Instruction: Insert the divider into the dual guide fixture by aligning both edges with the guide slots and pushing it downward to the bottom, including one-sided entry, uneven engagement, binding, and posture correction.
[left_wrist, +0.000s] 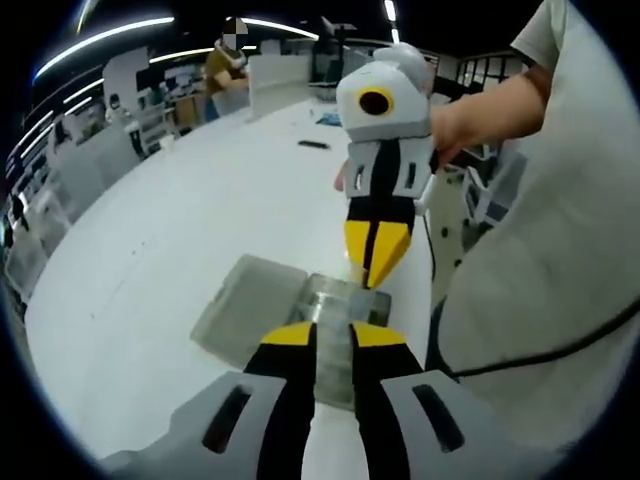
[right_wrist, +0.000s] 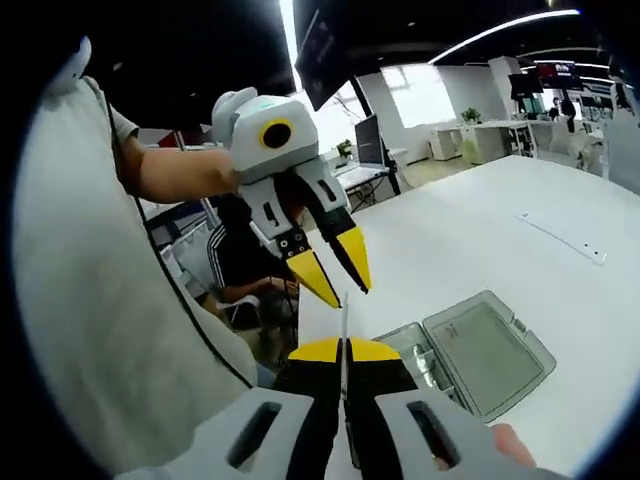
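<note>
Divider (right_wrist: 344, 335), a thin clear sheet seen edge-on, stands up from the right gripper (right_wrist: 344, 352), whose yellow-tipped jaws are pressed together on it at the bottom centre of the right gripper view. Above it, toward the upper left, the left gripper (right_wrist: 333, 270) hangs with its jaws spread and nothing between them. In the left gripper view the left gripper (left_wrist: 332, 334) rises from the bottom with a gap between its tips, and the right gripper (left_wrist: 377, 252) points down from the top centre, jaws closed. Between them lies the fixture (left_wrist: 340, 345), a clear plastic case with its lid (left_wrist: 245, 305) open flat to the left, on the white table (left_wrist: 150, 250).
</note>
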